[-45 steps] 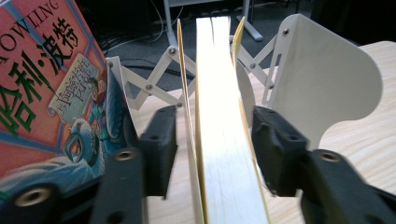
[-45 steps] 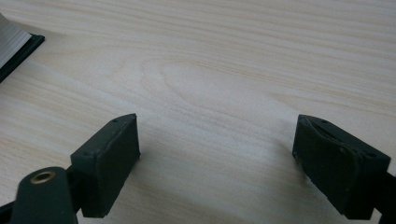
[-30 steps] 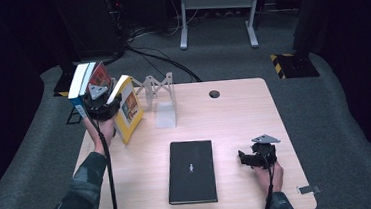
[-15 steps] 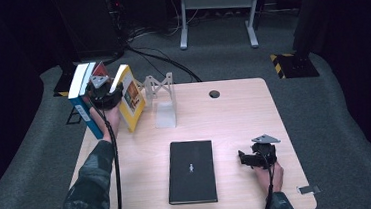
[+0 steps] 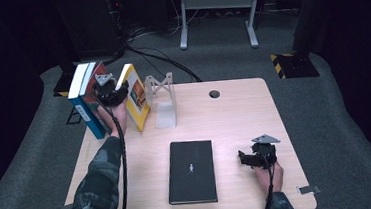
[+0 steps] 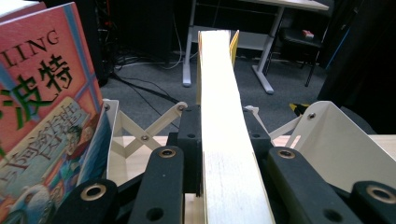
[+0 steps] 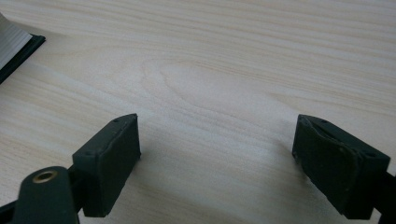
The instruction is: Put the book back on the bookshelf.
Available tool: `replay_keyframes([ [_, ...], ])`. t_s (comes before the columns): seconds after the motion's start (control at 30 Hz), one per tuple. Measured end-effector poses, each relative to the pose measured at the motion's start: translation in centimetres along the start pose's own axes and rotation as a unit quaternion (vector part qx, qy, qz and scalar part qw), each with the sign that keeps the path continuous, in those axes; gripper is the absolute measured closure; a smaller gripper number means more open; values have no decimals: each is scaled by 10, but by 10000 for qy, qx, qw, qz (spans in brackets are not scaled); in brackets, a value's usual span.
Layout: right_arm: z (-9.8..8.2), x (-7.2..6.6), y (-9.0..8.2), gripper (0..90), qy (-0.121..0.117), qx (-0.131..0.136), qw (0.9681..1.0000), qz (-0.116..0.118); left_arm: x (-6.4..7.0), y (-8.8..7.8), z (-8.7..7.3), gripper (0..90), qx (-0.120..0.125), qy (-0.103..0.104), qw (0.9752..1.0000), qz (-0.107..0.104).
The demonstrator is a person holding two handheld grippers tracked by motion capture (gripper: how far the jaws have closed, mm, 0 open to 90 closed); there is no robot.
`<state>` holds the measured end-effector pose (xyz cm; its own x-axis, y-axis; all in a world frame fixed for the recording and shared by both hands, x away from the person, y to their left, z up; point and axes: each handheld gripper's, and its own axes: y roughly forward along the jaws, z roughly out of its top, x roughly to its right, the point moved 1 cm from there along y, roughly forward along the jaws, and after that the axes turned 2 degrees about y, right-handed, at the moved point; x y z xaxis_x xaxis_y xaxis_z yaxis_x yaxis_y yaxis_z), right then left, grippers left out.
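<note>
Two claws are mine. My left claw [image 5: 114,96] is clamped on the fore edge of a yellow book [image 5: 133,96], held upright at the worktop's [image 5: 234,115] far left. Just to its left stand a red-covered book [image 6: 44,116] and a blue-and-white book [image 5: 83,100], crowding that side. Just to its right sits a pale folding book rack [image 5: 161,94]. A black notebook [image 5: 192,171] lies flat mid-worktop. My right claw [image 5: 245,160] rests on bare wood near the notebook's right edge, jaws wide apart, gripping nothing.
</note>
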<state>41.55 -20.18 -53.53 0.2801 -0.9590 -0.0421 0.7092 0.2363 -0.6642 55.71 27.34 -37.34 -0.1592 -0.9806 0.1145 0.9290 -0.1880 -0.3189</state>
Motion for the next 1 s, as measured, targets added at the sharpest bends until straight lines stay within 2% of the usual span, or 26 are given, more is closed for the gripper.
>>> replay_keyframes([
  [0.3, 0, 0, 0, 144, -3, 5, 10000, -10, -5, 10, -7, 749, -160, -5, 9998, 150],
  [0.33, 0, 0, 0, 144, 8, 0, 10000, -14, -5, 10, -6, 744, -237, 144, 9993, 242],
  [0.37, 0, 0, 0, 144, -8, 5, 10000, -7, -5, 10, -5, 737, -257, 239, 9991, 246],
  [0.4, 0, 0, 0, 144, -8, 5, 10000, -7, -5, 10, -5, 717, -257, 239, 9991, 246],
  [0.43, 0, 0, 0, 144, -8, 5, 10000, -6, -3, 5, -1, 658, -255, 426, 9983, 315],
  [0.53, 0, 0, 0, 145, -7, 6, 10000, -9, 1, 0, 5, 562, -288, 714, 9959, 473],
  [0.63, 0, 0, 0, 145, -9, 10, 10000, -9, 1, -4, 7, 487, -279, 768, 9953, 526],
  [0.67, 0, 0, 0, 145, -2, 5, 10000, -12, -1, -10, 9, 452, -315, 815, 9942, 628],
  [0.73, 0, 0, 0, 145, -4, 5, 10000, -12, -2, -15, 10, 383, -255, 807, 9940, 691],
  [0.77, 0, 0, 0, 145, -21, -2, 10000, -14, -4, -19, 10, 362, -300, 842, 9936, 694],
  [0.87, 0, 0, 0, 145, -1, 5, 10000, -11, -7, -24, 8, 296, -289, 774, 9944, 663],
  [0.93, 0, 0, 0, 145, -1, 5, 10000, -12, -11, -36, 4, 282, -290, 785, 9948, 582],
  [0.97, 0, 0, 0, 145, -36, -5, 10000, -12, -11, -36, 4, 279, -290, 785, 9948, 582],
  [1.0, 0, 0, 0, 145, -4, 8, 10000, -9, -10, -43, 1, 274, -266, 857, 9948, 490],
])
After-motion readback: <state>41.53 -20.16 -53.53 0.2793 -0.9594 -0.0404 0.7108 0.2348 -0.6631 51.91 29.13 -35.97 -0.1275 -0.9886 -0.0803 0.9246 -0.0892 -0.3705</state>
